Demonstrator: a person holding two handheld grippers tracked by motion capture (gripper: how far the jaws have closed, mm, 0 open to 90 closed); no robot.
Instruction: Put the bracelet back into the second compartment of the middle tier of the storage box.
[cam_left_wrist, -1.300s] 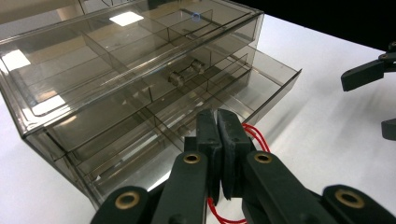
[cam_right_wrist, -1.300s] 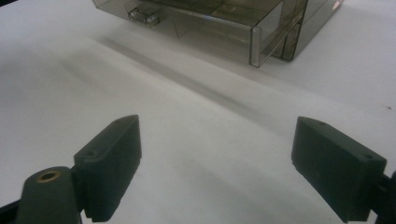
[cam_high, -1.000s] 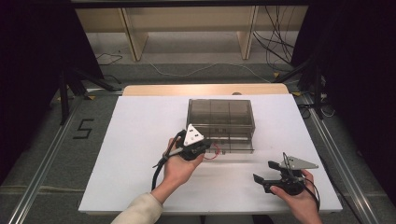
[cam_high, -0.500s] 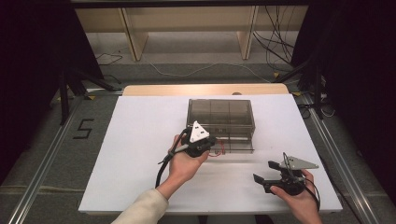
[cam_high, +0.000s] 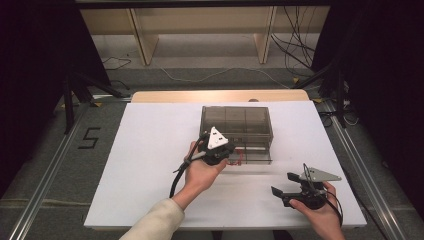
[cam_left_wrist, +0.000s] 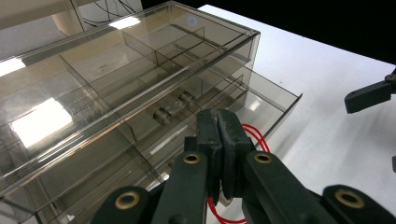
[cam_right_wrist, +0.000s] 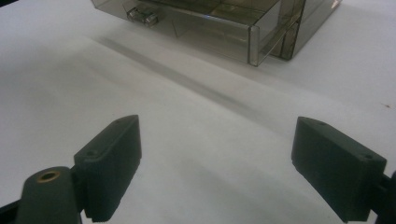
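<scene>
Smoky clear drawer box (cam_high: 236, 127) sits mid-table on white board (cam_high: 150, 150), long axis left-right, open lower drawer (cam_left_wrist: 261, 100) pointing toward person. Left gripper (cam_high: 226, 159) at drawer front, jaws pressed together, pinching red cord (cam_left_wrist: 254, 135); cord's far end hidden behind jaws. Right gripper (cam_high: 285, 184) rests well apart near table's front right, jaws spread wide, empty. Floor marking "5" (cam_high: 89, 137) left of table.
</scene>
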